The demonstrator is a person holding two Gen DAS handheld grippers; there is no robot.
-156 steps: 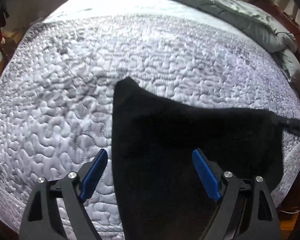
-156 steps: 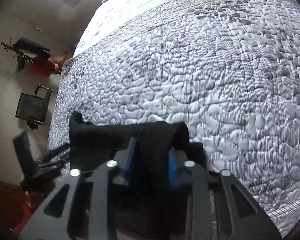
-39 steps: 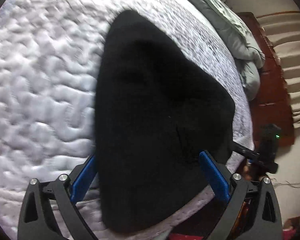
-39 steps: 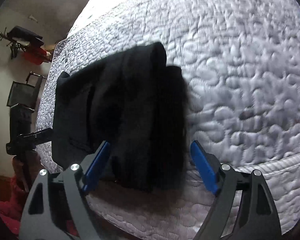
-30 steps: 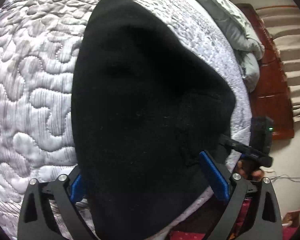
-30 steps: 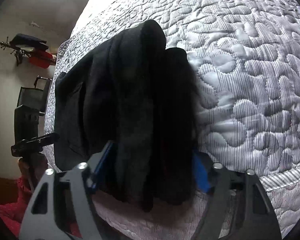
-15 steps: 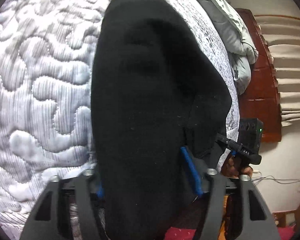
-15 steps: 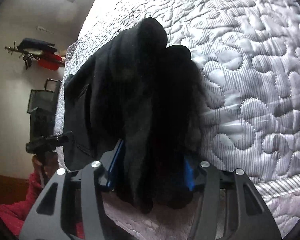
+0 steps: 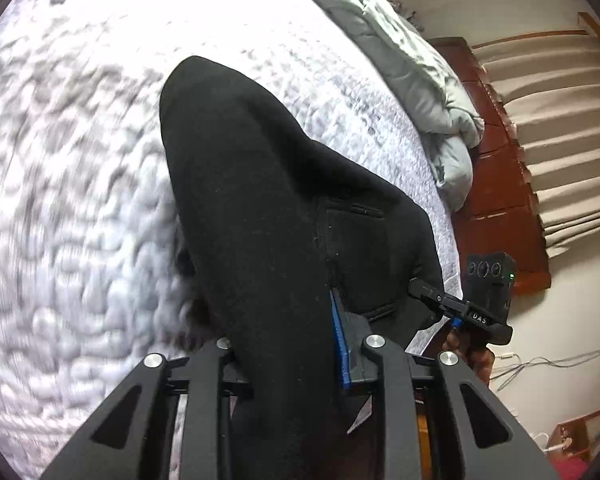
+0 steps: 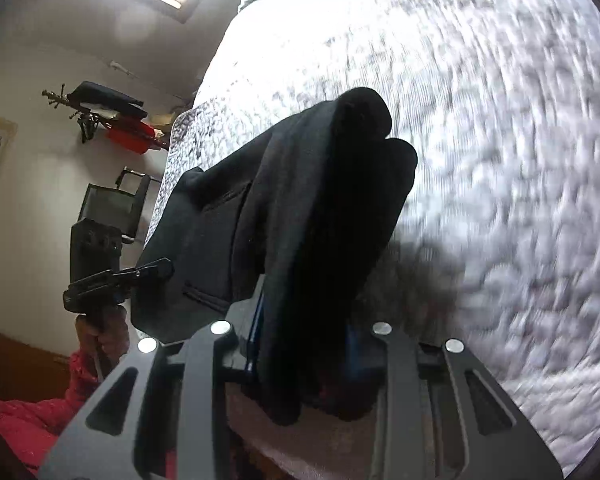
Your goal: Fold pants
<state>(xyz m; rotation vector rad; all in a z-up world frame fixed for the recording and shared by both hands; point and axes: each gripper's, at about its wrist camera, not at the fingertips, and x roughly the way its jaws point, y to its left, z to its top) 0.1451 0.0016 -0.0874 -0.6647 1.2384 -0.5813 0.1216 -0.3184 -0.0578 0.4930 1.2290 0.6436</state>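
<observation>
The black pants [image 9: 260,208] lie folded on the quilted bed cover, with their near edge raised off it. My left gripper [image 9: 284,344] has a thick bunch of the fabric between its blue pads [image 9: 339,340], and its jaws are closing on it. In the right wrist view the pants [image 10: 312,208] hang in heavy folds from my right gripper [image 10: 304,332], whose jaws are also closing with cloth pressed between them. Each gripper shows in the other's view: the right gripper [image 9: 432,296] at the pants' far corner, the left gripper [image 10: 140,272] likewise, held by a hand [image 10: 100,332].
The white quilted bed cover [image 9: 80,200] stretches ahead of both grippers. A grey duvet [image 9: 400,60] is heaped by the wooden headboard [image 9: 496,200], with curtains [image 9: 560,120] behind. A chair [image 10: 112,204] and a wall shelf [image 10: 108,116] stand beyond the bed's far side.
Both grippers stood open around the pants' near edge a second ago. Their jaws have since closed onto the fabric, and both have risen, lifting that edge off the bed.
</observation>
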